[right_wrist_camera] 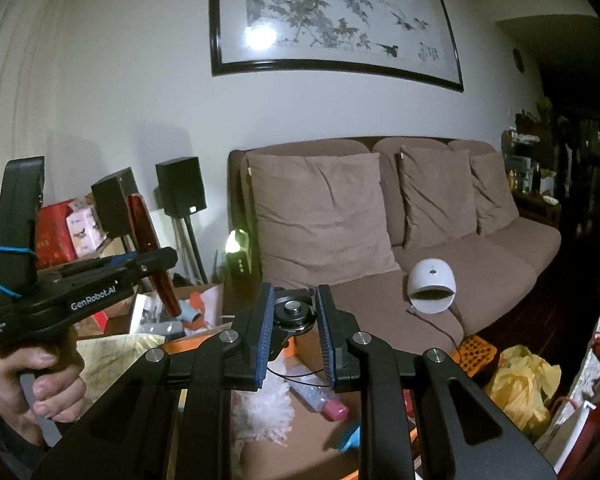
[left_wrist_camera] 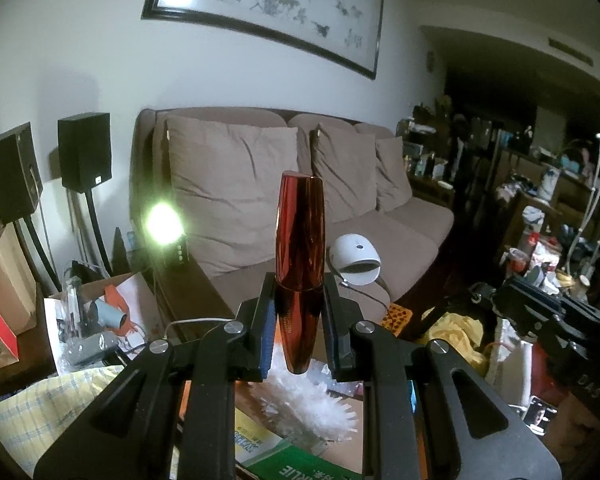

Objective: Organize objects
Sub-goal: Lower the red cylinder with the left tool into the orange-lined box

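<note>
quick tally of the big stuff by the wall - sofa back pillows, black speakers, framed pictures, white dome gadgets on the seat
sofa back pillows: 3
black speakers: 2
framed pictures: 1
white dome gadgets: 1
total: 7

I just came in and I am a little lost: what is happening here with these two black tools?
A person is tidying a cluttered living room with a tool in each hand. The left tool is shut on a red tube and holds it upright in the air, in front of the sofa. The right tool is open and holds nothing; a small black round part shows between its fingers. The hand grips the left tool's handle.
</note>
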Motion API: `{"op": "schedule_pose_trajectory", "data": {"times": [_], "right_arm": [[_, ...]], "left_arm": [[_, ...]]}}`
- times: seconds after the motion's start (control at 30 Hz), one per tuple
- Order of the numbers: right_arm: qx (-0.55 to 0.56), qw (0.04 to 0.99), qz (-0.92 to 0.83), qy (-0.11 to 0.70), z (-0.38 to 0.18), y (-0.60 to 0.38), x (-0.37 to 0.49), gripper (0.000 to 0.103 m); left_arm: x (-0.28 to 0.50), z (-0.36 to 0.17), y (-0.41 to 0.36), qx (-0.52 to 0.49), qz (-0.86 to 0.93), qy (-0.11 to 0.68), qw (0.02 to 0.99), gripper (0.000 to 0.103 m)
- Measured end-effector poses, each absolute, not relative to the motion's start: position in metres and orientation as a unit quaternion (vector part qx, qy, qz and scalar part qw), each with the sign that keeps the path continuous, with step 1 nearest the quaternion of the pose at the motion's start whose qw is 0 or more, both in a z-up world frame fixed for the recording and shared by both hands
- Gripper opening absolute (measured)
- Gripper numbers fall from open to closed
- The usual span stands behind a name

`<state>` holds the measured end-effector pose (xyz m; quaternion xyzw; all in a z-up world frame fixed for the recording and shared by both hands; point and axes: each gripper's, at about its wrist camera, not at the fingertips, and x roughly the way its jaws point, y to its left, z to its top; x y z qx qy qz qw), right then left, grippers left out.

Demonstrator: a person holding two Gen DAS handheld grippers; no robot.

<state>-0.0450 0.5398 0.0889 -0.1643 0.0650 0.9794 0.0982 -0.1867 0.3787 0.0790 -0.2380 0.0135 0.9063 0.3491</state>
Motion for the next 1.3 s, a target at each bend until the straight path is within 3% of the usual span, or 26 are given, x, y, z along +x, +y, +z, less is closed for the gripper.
{"op": "schedule_pose_trajectory", "data": {"times": [1.3], "right_arm": [[-0.220,0.086,0.970,0.063,0.067,0.541,-0.066,0.020]], "left_arm": [[-0.198,0.055,0.392,-0.275,0.900,0.041,0.334,0.019]]}}
